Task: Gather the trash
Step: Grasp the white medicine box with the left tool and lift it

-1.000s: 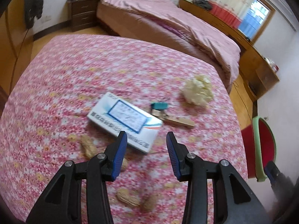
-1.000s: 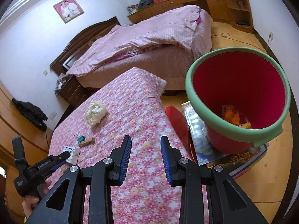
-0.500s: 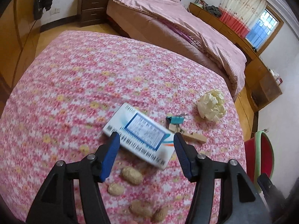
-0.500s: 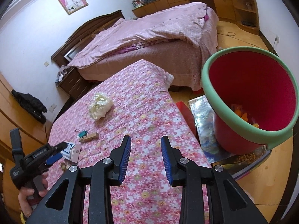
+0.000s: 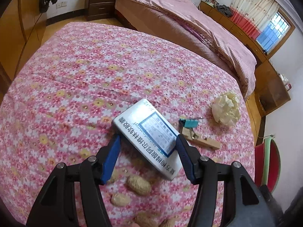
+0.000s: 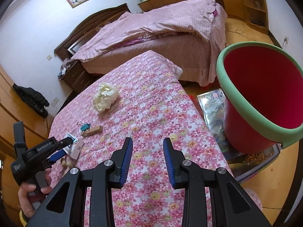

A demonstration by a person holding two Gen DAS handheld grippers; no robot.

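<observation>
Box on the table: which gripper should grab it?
Left. The left gripper is open with its fingers already either side of the box. The right gripper is open too, but off toward the bin, with only tablecloth between its fingers.

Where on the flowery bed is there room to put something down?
The flowery cover is bare across its far half, beyond the medicine box, and near the right gripper, toward the red bin. It is crowded around the left gripper: box, peanuts, blue clip, wooden peg, crumpled tissue.
</observation>
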